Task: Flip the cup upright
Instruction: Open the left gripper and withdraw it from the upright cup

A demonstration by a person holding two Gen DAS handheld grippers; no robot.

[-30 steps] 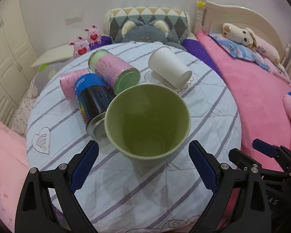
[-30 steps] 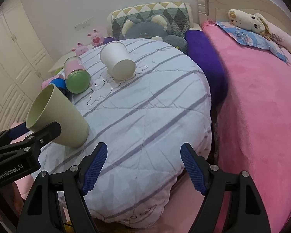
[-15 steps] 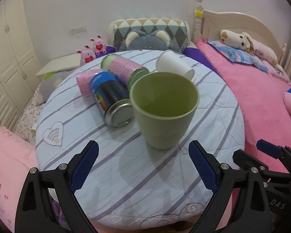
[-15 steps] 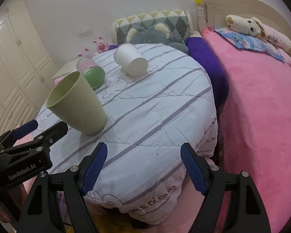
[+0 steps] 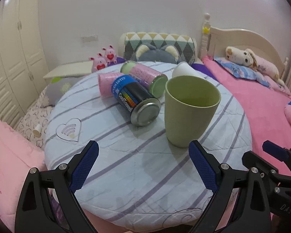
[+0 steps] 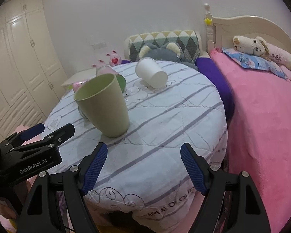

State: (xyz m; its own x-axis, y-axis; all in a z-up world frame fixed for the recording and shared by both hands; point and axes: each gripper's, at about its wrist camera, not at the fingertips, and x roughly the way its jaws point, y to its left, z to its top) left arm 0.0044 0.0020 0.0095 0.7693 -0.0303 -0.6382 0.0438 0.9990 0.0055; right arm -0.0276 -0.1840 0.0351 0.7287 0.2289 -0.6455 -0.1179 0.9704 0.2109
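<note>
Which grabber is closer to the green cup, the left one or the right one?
Left. The left gripper sits open just in front of the green cup. The right gripper is open too, farther back toward the table edge.

Black gripper (image 5: 143,163) frames, blue textured jaws, silver screws, "GenRobot.AI" lettering.

white cup (image 5: 184,70) mostly hidden behind green cup (image 5: 190,112), pink cup (image 5: 106,83) partly behind dark can (image 5: 135,102)

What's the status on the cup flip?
Left gripper and right gripper open, empty. Green cup upright on round table, nothing holding it. White cup on its side.
</note>
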